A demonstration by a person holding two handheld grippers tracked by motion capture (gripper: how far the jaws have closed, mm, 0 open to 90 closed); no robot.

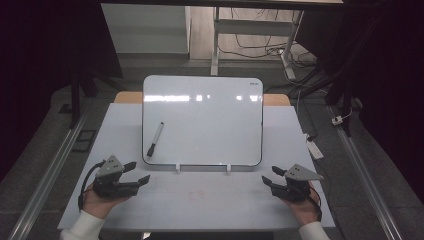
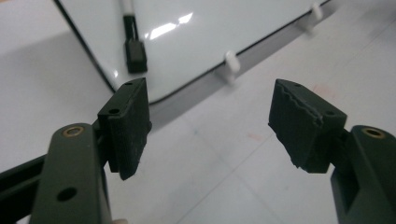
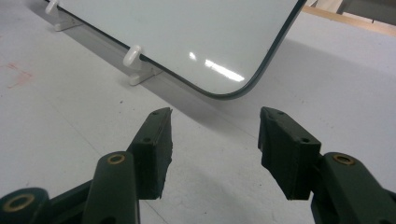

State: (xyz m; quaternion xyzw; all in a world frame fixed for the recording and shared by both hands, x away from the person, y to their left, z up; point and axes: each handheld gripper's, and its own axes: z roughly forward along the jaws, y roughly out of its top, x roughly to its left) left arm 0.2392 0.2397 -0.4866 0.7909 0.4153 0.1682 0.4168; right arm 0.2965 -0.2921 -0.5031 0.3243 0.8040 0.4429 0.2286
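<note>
Both claws, left (image 1: 137, 172) and right (image 1: 268, 175), are spread empty. Ahead of the left, the slim black-capped white marker (image 1: 155, 139) looks light and slippery; pinch mid-barrel.

No text can be read. The whiteboard (image 1: 202, 120) carries a small dark mark at its top right corner, too tiny and blurred to make out. Its writing surface is blank.
</note>
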